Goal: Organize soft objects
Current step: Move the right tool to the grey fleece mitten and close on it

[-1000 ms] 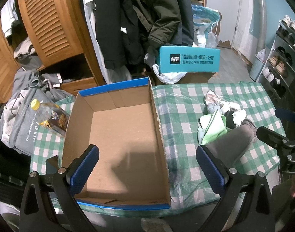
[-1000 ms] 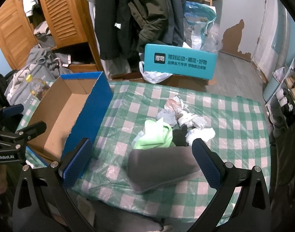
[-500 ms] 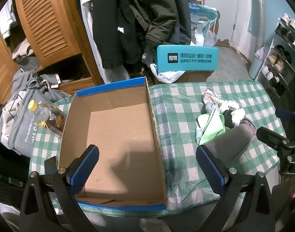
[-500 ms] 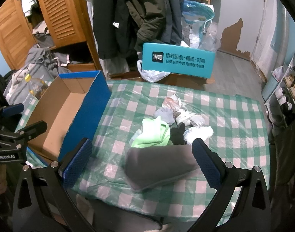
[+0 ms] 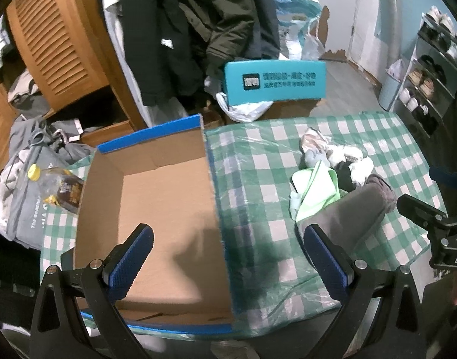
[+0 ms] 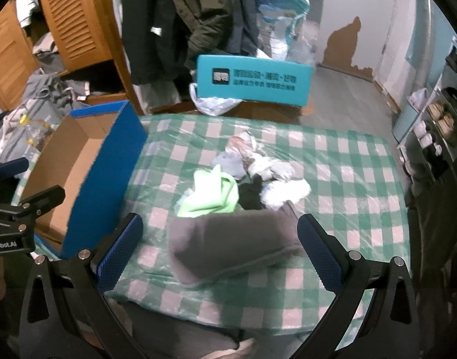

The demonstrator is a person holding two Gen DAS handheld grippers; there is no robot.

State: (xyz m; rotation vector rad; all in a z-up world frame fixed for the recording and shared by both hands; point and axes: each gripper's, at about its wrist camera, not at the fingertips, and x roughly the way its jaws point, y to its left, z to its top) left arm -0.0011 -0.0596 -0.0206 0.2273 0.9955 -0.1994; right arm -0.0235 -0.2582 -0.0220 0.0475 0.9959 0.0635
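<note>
Loosely heaped: grey cloth (image 6: 231,242), green cloth (image 6: 213,193), socks (image 6: 270,167).

Each hand-held gripper (image 5: 228,257) has black arms, blue ribbed pads, silver screws

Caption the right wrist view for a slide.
Open right gripper above a grey cloth, beside the empty cardboard box.

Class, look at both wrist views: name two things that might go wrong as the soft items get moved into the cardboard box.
1. The grey cloth lies against the green cloth and the small pile; the open right tool may drag neighbours along.
2. The cardboard box overhangs the table's near edge, so a push could tip it.
</note>
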